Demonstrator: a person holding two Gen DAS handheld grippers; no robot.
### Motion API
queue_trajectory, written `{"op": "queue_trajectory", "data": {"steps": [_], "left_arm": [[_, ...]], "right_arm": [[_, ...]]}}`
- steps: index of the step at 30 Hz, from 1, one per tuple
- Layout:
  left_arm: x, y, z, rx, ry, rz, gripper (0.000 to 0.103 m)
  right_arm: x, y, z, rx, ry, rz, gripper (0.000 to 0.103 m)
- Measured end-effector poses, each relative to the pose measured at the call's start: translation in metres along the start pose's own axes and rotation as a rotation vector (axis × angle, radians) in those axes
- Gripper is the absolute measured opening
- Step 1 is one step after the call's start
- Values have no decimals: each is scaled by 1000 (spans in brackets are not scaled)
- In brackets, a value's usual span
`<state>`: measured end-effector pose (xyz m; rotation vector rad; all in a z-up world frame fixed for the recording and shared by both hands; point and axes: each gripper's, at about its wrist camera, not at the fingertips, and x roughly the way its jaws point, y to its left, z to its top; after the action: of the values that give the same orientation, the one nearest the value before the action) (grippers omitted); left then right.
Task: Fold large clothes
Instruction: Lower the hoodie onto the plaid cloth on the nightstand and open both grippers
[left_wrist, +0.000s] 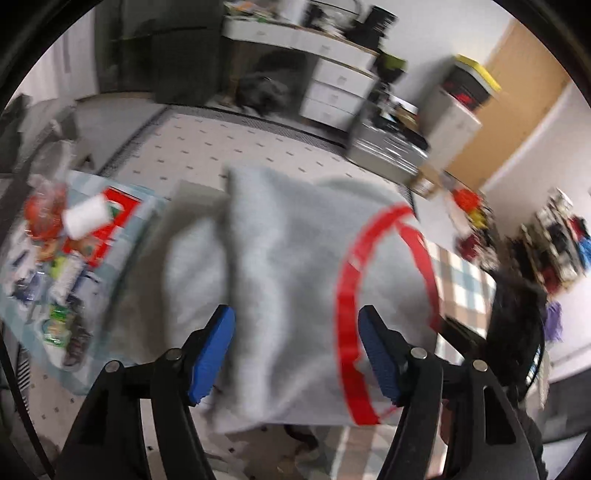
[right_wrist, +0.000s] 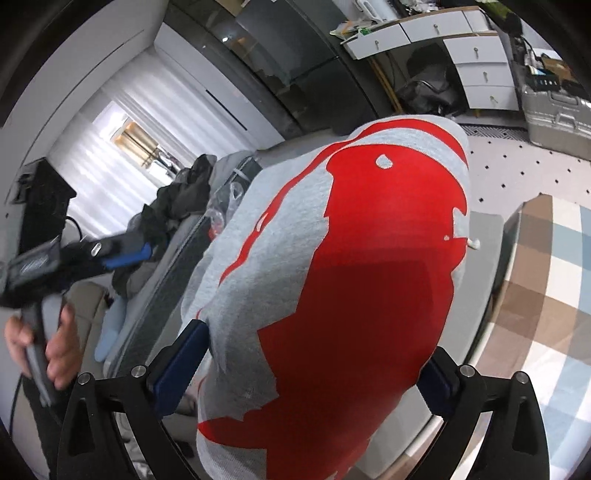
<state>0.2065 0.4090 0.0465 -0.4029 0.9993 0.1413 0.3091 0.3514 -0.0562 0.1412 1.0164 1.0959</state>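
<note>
On checked table: folded grey sweatshirt, red print up.

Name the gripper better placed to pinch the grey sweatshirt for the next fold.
Probably right: the right gripper has the grey sweatshirt bulging between its open pads. The left gripper is open above it.

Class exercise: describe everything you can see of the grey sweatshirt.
The sweatshirt looks like soft, light grey fleece with a large red print; the left wrist view shows red bands curving across it. It lies folded and bunched on a grey pad over the checked cloth. It fills the gap of the open right claw; contact is unclear.
</note>
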Motion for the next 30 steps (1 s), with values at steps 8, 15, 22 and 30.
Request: {"op": "queue_trajectory", "data": {"steps": [8,15,22,30], "left_arm": [[77,10,-22,-11,-13,-1,70],[62,-7,-33,55,-240,240,75],[55,-13,-49,97,-360,271,75],[34,-9,-64,7,-439,232,75]], "right_arm": [[-20,-19,-1,14,34,-15,103],[-79,-27,-28,-63,-93,-18,103],[-115,2,-58,-311,-248,-160,103],[-123,0,-69,-310,-265,-155,102]]}}
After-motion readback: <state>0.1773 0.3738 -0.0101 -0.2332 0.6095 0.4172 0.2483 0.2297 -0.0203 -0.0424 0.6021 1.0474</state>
